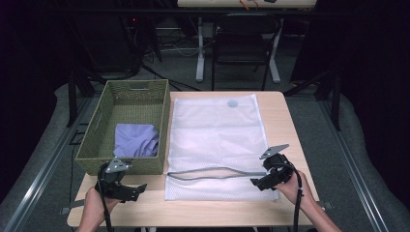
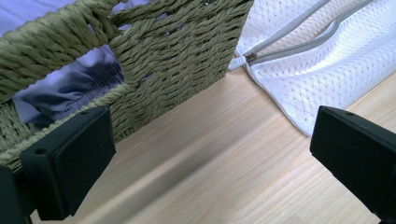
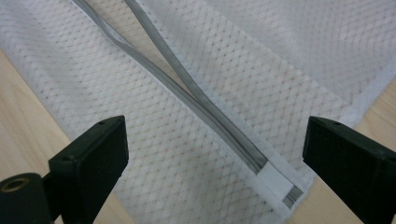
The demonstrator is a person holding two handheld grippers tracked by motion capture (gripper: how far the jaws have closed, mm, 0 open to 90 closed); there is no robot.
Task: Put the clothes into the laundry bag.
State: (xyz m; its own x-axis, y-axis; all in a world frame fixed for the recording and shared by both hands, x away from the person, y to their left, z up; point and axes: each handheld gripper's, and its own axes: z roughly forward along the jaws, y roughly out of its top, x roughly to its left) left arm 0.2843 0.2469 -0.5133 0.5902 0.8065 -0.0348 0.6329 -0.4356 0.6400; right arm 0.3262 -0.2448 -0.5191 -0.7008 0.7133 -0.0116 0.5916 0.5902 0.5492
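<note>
**Both grippers spread at the near edge of the surface, mesh bag unzipped**

Nearest the camera, the person's hands come in from the bottom of the high view, each holding a gripper. The left gripper (image 1: 126,189) sits low over the wooden surface (image 1: 285,125), just in front of the near wall of the woven basket (image 1: 112,163); its fingers (image 2: 70,158) are spread wide and hold nothing. The right gripper (image 1: 265,180) hovers at the near right corner of the white mesh laundry bag (image 1: 217,130), its fingers (image 3: 91,163) likewise spread apart, straddling the end of the grey zipper (image 3: 205,112) without gripping it.

The bag lies flat on the surface, just beside the basket's right wall. Its zipper (image 1: 212,173) runs across the near end and stands parted, the two tapes bowed apart in the middle and meeting at both ends.

Inside the basket, a crumpled lavender garment (image 1: 136,140) lies in the near half. In the left gripper view it shows through the basket's handle slot (image 2: 70,88).
</note>
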